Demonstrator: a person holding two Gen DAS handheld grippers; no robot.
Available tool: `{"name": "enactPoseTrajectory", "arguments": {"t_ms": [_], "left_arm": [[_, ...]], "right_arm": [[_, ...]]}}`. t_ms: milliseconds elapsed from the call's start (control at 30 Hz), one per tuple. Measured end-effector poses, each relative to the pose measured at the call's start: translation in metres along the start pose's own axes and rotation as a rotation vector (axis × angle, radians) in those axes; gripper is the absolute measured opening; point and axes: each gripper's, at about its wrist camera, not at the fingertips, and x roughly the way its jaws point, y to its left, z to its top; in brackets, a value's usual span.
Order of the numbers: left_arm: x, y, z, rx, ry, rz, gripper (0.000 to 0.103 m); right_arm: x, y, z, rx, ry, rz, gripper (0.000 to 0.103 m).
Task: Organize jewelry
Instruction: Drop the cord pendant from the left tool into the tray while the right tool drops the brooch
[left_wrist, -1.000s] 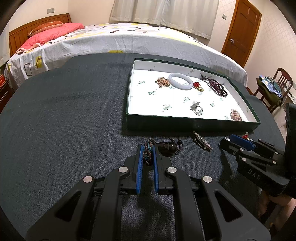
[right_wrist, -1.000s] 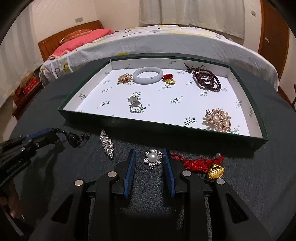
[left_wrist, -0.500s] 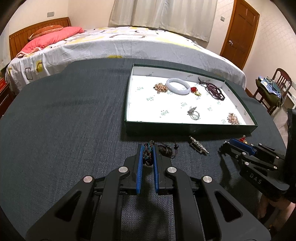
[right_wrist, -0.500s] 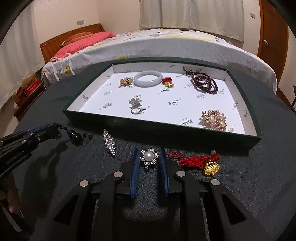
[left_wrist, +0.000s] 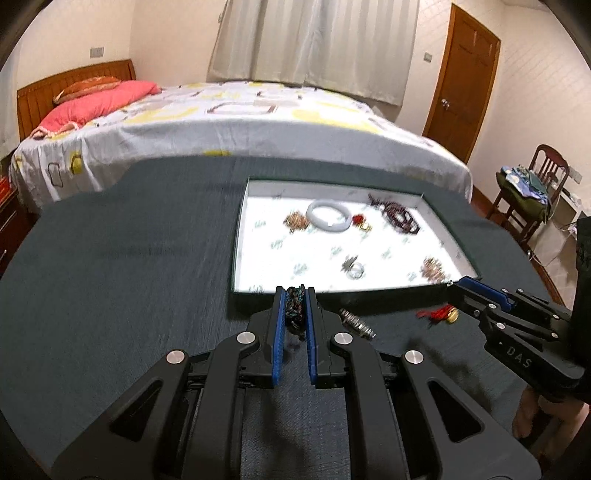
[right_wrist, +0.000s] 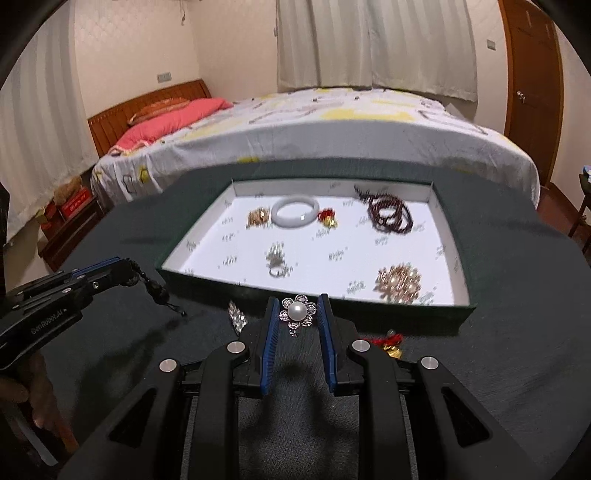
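Observation:
My left gripper (left_wrist: 294, 291) is shut on a dark beaded cord necklace (left_wrist: 294, 308) and holds it above the table; its black pendant (right_wrist: 157, 291) hangs below the gripper in the right wrist view. My right gripper (right_wrist: 297, 301) is shut on a silver flower brooch with a pearl (right_wrist: 297, 313), lifted near the front wall of the green tray (right_wrist: 369, 321). The white-lined tray holds a white bangle (right_wrist: 295, 216), a dark red bead string (right_wrist: 389, 216), a ring (right_wrist: 277, 264), a gold-pearl brooch (right_wrist: 399, 282) and small charms.
On the dark table (left_wrist: 110, 295) in front of the tray lie a silver bar brooch (left_wrist: 356, 323) and a red-corded gold lock charm (left_wrist: 439, 314). A bed (left_wrist: 221, 125) stands behind the table, a chair (left_wrist: 532, 192) at right.
Both grippers have risen off the table with their pieces. The right gripper closed on the pearl brooch and lifted it. The necklace's pendant left the table and now hangs.

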Motion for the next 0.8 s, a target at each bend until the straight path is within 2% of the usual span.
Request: {"name": "enactPoseTrajectory", "arguments": {"t_ms": [200, 467, 667, 800], "left_arm": [[-0.014, -0.012, 0.022, 0.020, -0.063, -0.018, 0.010], [-0.013, -0.030, 0.065, 0.052, -0.162, -0.042, 0.010], [0.011, -0.033, 0.088, 0.036, -0.200, -0.033, 0.010], [0.040, -0.033, 0.090, 0.034, -0.196, -0.001, 0.010]], "right_arm": [[-0.012, 0.001, 0.016, -0.007, -0.049, 0.005, 0.022], [-0.008, -0.010, 0.049, -0.005, -0.114, -0.003, 0.022], [0.006, -0.024, 0.076, 0.005, -0.173, -0.026, 0.022], [0.029, -0.035, 0.082, 0.016, -0.171, -0.053, 0.022]]}}
